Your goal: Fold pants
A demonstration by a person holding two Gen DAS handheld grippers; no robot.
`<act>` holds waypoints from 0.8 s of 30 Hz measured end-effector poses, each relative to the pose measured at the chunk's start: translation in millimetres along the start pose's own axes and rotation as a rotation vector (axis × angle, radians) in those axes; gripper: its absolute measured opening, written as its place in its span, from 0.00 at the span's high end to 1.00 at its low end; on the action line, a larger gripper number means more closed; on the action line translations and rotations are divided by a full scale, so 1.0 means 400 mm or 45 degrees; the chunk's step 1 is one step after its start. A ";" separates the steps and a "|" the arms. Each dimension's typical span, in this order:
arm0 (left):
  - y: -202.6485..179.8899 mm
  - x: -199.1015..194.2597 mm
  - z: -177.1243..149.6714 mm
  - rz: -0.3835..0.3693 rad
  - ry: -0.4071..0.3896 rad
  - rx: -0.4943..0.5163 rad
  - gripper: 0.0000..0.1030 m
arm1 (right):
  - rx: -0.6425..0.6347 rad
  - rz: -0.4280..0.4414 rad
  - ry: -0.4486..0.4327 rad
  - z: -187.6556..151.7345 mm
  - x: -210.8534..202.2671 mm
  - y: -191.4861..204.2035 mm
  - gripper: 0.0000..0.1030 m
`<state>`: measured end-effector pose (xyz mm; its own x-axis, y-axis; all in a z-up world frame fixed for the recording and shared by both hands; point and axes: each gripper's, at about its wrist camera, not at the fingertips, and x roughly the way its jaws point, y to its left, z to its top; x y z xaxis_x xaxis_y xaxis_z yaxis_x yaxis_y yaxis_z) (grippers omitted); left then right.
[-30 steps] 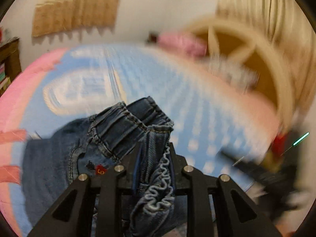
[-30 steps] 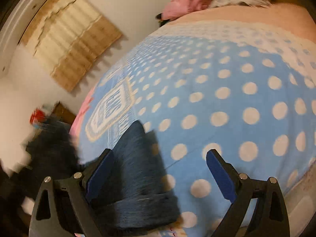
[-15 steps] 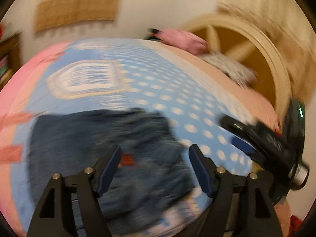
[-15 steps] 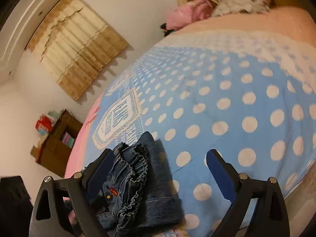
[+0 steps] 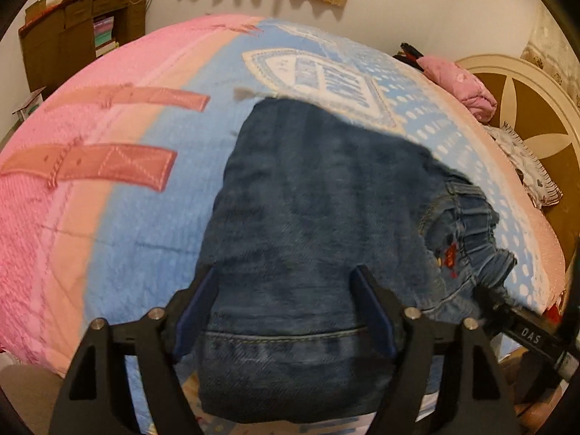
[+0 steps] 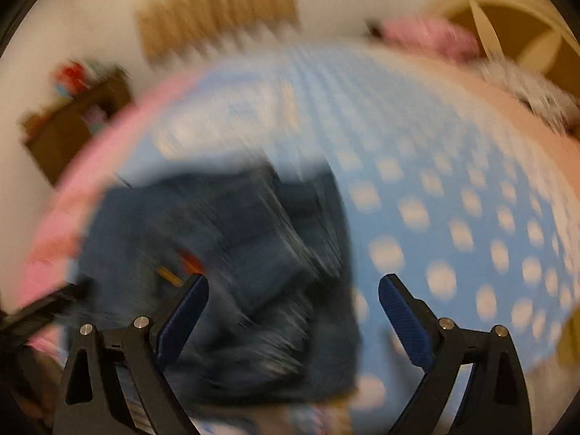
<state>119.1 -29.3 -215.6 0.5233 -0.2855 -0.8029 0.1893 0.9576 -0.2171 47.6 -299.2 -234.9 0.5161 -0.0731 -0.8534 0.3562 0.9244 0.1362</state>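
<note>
Dark blue denim pants (image 5: 311, 217) lie folded in a compact bundle on the bed, with the ruffled waistband (image 5: 471, 232) at the right. My left gripper (image 5: 284, 304) is open and empty, its fingers spread just above the near edge of the pants. My right gripper (image 6: 291, 311) is open and empty over the pants (image 6: 232, 275), which are blurred in the right wrist view. The right gripper's black body (image 5: 525, 330) shows at the right edge of the left wrist view.
The bed has a pink and blue polka-dot blanket (image 5: 108, 217). A pink pillow (image 5: 460, 83) and a round headboard (image 5: 525, 108) are at the far right. A brown shelf (image 5: 79, 40) stands by the far left wall.
My left gripper let go of the waistband, opened and pulled back. The pants dropped flat onto the bed. My right gripper stayed open and is swinging fast toward the pants.
</note>
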 end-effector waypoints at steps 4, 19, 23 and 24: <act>0.015 0.015 -0.042 0.009 -0.019 -0.010 0.15 | 0.313 0.201 0.049 -0.041 0.029 -0.093 0.01; 0.120 -0.113 -0.079 0.041 0.015 -0.115 0.14 | 0.005 -0.090 -0.353 -0.064 -0.181 0.048 0.01; 0.092 -0.123 -0.070 0.045 -0.018 -0.065 0.14 | -0.085 0.007 -0.396 -0.053 -0.219 0.094 0.01; 0.086 -0.119 -0.065 0.040 -0.014 -0.058 0.14 | -0.047 0.095 -0.359 -0.048 -0.215 0.087 0.01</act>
<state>79.3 18.3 -199.3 0.5379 -0.2552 -0.8035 0.1343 0.9668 -0.2172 0.6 -253.4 -166.4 0.7377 -0.1004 -0.6676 0.2832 0.9437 0.1710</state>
